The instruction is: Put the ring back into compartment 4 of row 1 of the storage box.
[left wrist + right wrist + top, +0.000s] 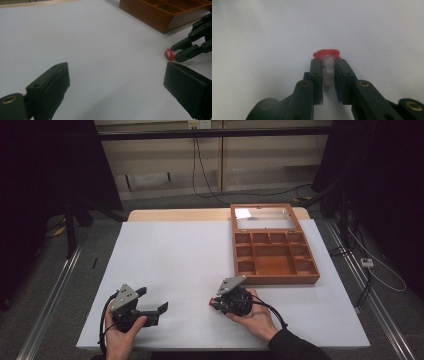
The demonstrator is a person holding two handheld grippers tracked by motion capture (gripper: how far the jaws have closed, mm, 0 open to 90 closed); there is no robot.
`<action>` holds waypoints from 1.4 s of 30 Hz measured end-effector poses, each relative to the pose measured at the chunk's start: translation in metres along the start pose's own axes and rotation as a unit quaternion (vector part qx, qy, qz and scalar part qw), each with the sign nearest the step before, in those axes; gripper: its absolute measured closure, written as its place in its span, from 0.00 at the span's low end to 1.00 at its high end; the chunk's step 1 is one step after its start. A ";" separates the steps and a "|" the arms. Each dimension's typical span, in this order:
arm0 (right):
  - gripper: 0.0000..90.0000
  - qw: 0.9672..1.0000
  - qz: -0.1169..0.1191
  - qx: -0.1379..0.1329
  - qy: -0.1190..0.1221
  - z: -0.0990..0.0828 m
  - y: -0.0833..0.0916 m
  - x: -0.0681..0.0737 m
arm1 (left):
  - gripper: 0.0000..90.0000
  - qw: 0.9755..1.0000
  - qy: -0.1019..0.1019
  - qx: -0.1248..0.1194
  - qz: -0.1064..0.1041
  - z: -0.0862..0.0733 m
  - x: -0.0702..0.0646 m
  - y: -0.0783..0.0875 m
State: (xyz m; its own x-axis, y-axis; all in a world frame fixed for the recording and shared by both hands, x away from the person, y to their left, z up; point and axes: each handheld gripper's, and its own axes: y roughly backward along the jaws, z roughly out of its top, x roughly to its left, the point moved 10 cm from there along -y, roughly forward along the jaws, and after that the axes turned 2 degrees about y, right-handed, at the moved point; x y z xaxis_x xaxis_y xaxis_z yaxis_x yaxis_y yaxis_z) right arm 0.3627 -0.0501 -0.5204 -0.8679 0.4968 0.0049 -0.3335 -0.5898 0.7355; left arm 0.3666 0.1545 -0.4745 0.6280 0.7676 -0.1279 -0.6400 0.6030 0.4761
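Observation:
A small red object (326, 53) with a clear stem sits clamped between the black jaws of my right gripper (327, 61), low over the white table. In the high view the right gripper (213, 303) is at the front centre, its tips pointing left, the red object (212, 303) at its tip. From the left gripper view, the same red object (169, 54) shows at the far right. My left gripper (159, 301) rests at the front left of the table, jaws wide apart with nothing between them; its fingers (50, 87) frame bare table.
A wooden box (274, 252) with several compartments and an open glass lid (263, 217) lies at the back right of the white table (180, 250). Its side (150, 15) shows in the left gripper view. Floor rails and cables run beside the table.

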 end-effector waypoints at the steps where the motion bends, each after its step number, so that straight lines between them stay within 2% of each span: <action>1: 0.86 1.000 0.001 -0.001 -0.003 0.000 0.000 0.000 | 0.07 1.000 0.000 0.002 0.001 0.000 0.000 0.000; 22: 0.86 1.000 0.003 -0.025 -0.003 0.005 0.011 -0.001 | 0.07 1.000 0.003 0.001 0.000 0.000 0.000 -0.001; 42: 0.87 0.998 0.000 -0.063 -0.016 0.008 0.037 -0.011 | 0.07 1.000 0.005 0.003 0.002 -0.001 0.002 0.000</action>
State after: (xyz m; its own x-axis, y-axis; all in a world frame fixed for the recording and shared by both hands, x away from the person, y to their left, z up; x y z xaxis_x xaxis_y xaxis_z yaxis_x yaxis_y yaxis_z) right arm 0.3624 -0.0721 -0.4879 -0.8560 0.5161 0.0286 -0.3788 -0.6640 0.6447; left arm 0.3674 0.1563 -0.4757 0.6218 0.7715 -0.1346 -0.6395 0.5994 0.4813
